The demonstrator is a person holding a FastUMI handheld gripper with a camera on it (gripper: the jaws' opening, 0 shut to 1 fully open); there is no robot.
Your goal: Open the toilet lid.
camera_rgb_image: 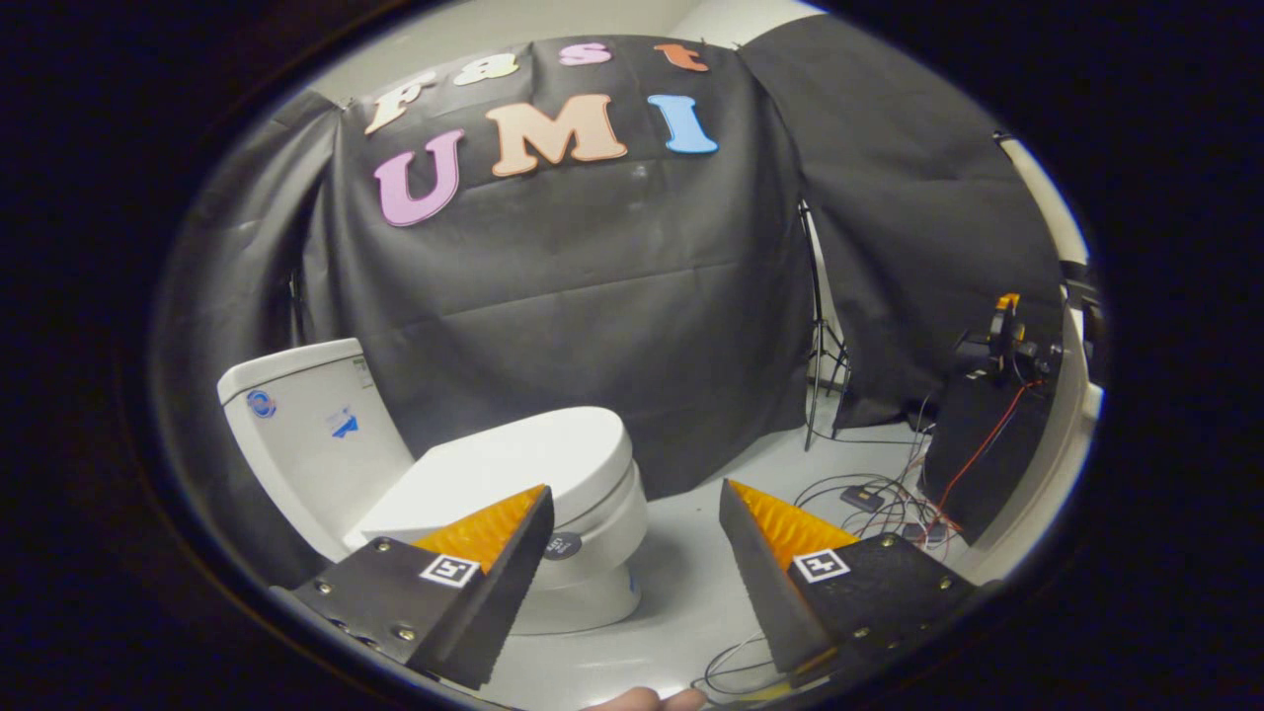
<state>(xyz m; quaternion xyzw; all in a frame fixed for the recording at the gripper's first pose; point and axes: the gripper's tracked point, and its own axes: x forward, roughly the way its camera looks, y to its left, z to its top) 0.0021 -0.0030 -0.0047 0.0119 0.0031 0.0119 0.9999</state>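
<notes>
A white toilet [583, 583] stands on the floor against the black cloth wall. Its lid [513, 469] lies flat and closed over the bowl, and the white tank [306, 434] rises behind it. My gripper [637, 504] is open, with a wide gap and nothing between the fingers. The left finger [484, 568] overlaps the near side of the lid and bowl in the view; whether it touches them I cannot tell. The right finger [790, 583] hangs over bare floor, apart from the toilet's front end.
Light grey floor [681, 553] spreads in front of the toilet. A thin black stand [818, 336] rises by the cloth. Loose cables and small boxes [879, 499] lie on the floor beyond the right finger, beside a black-draped table [987, 444] carrying equipment. A fingertip [647, 699] shows below the fingers.
</notes>
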